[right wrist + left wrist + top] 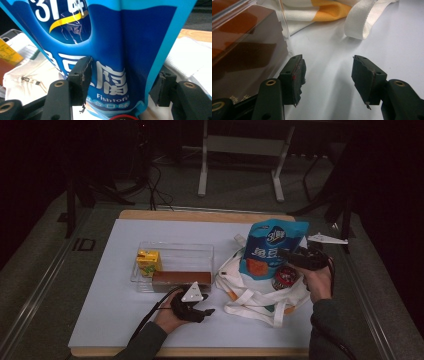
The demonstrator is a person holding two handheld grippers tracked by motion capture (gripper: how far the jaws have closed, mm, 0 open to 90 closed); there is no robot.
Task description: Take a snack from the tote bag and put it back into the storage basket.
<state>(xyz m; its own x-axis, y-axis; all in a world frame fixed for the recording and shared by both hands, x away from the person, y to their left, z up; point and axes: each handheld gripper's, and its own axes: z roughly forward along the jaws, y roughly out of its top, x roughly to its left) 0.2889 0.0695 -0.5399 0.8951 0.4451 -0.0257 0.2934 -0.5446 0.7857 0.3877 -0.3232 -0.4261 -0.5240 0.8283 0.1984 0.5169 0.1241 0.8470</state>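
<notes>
I have the blue snack pouch upright over the white tote bag, pinched at its sides between my right gripper's jaws. My left gripper rests on the table beside the clear bin, jaws apart and empty.

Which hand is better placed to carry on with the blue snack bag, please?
The right. Its tongs already straddle the upright blue snack bag above the white tote bag, while the left tongs rest open on the table by the clear box.
</notes>
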